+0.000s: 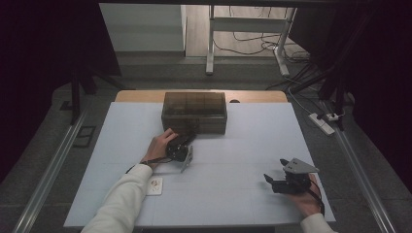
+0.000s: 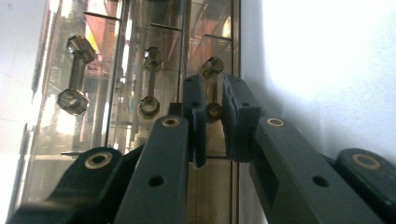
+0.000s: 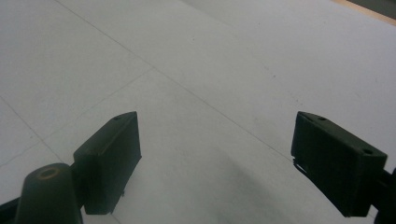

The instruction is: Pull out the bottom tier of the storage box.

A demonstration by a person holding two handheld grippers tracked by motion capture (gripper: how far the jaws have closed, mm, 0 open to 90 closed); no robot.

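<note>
Gripping the small handle (image 2: 213, 88) on the front of the smoky see-through box (image 1: 194, 112) with your left gripper (image 2: 214, 116), you have the jaws drawn nearly together around its thin bar, the pads on either side of it; whether they truly press it is hard to tell, as a sliver of gap shows. The box sits at the far middle of the white table cover (image 1: 233, 160), and the handle is the outermost of three in a row along its front. The danger, as I judge it, is slipping: that bar is slim, hard and shiny, with a faceted knob at each end, so a pull off to one side could let it slide out of the flat black pads. A sharp tug could also drag the whole light box toward you over the smooth cover, since nothing braces it. Your right gripper (image 1: 278, 180) rests near the table's near right corner, well apart from the box, its jaws spread wide over bare cover with nothing between them, so it gives no steadying help. The box walls are glossy brownish plastic, straight-edged and split into compartments; the cover is matte with faint seams.
</note>
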